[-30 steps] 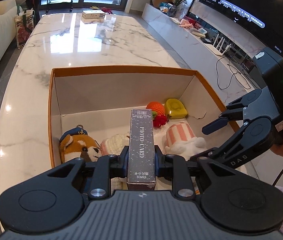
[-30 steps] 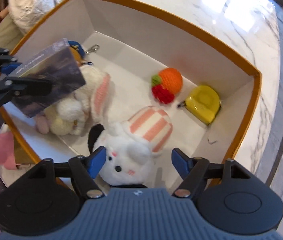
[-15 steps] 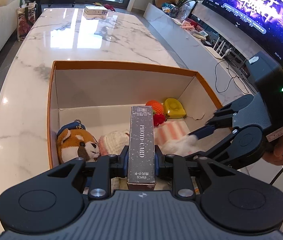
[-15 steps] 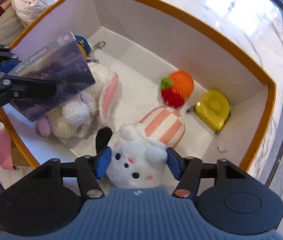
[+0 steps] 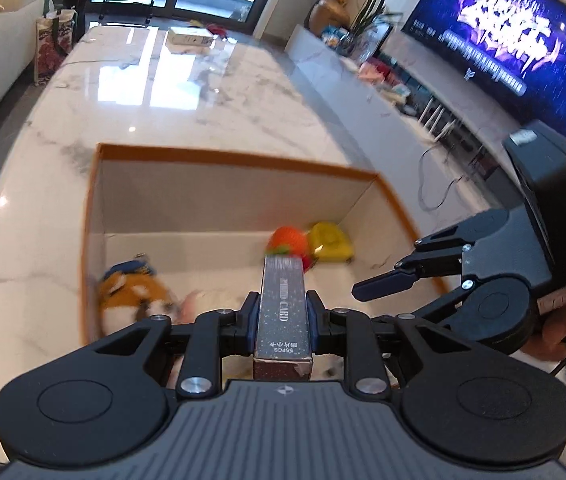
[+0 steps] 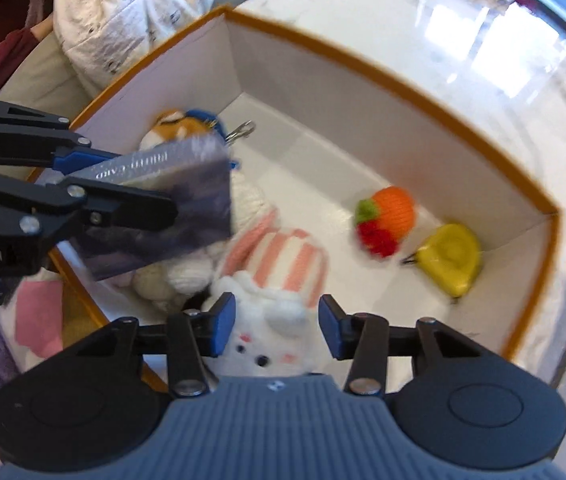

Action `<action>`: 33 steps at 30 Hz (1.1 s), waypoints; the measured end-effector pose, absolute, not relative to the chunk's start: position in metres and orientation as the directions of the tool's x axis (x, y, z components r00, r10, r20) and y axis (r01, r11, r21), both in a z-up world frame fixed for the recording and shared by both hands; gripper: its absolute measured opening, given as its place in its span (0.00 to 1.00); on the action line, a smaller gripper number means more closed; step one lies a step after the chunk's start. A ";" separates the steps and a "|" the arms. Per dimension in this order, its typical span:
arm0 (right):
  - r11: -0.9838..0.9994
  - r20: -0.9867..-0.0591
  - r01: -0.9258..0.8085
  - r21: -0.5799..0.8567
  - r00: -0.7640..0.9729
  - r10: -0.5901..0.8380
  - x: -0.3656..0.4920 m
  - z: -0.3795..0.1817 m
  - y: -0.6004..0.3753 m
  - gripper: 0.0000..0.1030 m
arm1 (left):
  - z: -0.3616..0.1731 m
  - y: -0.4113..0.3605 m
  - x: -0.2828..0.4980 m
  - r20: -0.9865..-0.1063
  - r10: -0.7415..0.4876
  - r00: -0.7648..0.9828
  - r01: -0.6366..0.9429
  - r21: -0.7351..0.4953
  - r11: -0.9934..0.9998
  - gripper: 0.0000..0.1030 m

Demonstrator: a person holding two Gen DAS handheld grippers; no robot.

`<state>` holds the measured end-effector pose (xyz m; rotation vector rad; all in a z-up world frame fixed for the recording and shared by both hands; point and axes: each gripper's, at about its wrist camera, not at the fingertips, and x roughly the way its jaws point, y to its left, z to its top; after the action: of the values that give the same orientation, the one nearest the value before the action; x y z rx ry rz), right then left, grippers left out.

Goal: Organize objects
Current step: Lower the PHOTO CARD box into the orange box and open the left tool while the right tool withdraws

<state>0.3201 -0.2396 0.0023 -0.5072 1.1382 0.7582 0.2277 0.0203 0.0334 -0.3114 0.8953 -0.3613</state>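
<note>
Left gripper [image 5: 282,322] clenched on grey "PHOTO CARD" carton [image 5: 284,312]; right gripper [image 6: 277,330] released, fingers flanking white plush rabbit [image 6: 269,346] (pink-striped hat) in orange-rimmed box [image 6: 435,98].

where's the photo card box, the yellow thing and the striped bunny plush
photo card box [image 5: 283,312], left wrist view, its lettered top face
yellow thing [image 6: 453,258], right wrist view, centre of its top
striped bunny plush [image 6: 283,268], right wrist view, its pink-striped body
</note>
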 end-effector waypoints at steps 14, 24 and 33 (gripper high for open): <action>0.754 -0.791 -0.560 -0.345 0.606 0.088 0.310 0.046 -0.317 0.47 | -0.010 -0.068 0.296 -0.693 -0.515 0.505 0.042 -0.576 0.817 0.25; 0.752 -0.780 -0.569 -0.334 0.614 0.119 0.318 0.031 -0.321 0.47 | -0.047 -0.087 0.313 -0.752 -0.474 0.457 -0.169 -0.597 0.784 0.25; 0.751 -0.780 -0.578 -0.319 0.611 0.138 0.311 0.026 -0.324 0.47 | -0.052 -0.090 0.321 -0.765 -0.536 0.356 -0.130 -0.609 0.783 0.30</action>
<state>0.3108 -0.3243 0.0262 -0.5960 0.8168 0.4425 0.3208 -0.0904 -0.0522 -0.6554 1.1984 -0.2881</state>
